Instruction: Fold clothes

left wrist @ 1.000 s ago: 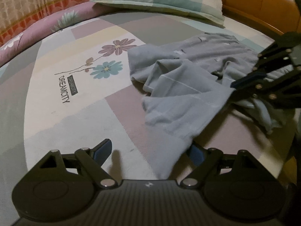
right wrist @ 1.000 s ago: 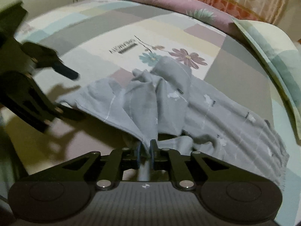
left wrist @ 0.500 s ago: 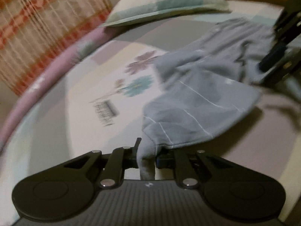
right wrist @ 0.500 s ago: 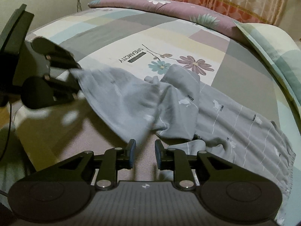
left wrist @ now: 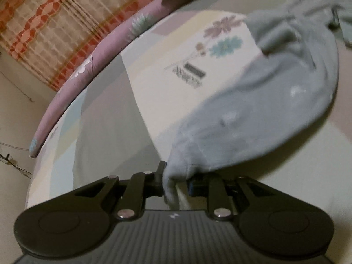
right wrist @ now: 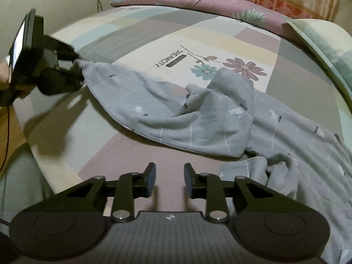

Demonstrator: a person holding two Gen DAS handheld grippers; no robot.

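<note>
We are counting one grey garment (right wrist: 198, 121), one bed (right wrist: 140, 28) under a patchwork sheet, one pillow (right wrist: 325, 37), one rolled purple quilt (right wrist: 198, 0) along the far edge, one curtain (left wrist: 55, 22), and two tongs.

Left tongs (left wrist: 175, 177): we are seeing a bunched corner of the garment between the fingers, the cloth filling the narrow gap and hanging down behind it. The jaws have just been opening a little, yet the fabric is still sitting pinched there. From this grip the garment is stretching ahead and to the right of the tongs, lifted off the sheet. The left wrist view is blurred, so small print on the cloth is not readable there.

Right tongs (right wrist: 169, 179): the jaws are standing partly apart with nothing between them, and they have just been opening. Only bare sheet is showing in the gap. They are hovering over the near part of the bed, and a crumpled edge of the garment is lying just to their right, not touching the fingers.

In the right wrist view the left tongs (right wrist: 77, 70) are appearing far to the left, holding the garment's corner above the bed edge. The garment is running from there across the front of the right tongs and spreading out to the right, well short of the pillow. One printed flower motif (right wrist: 228, 68) with two blooms and one line of lettering is lying beyond the garment.
</note>
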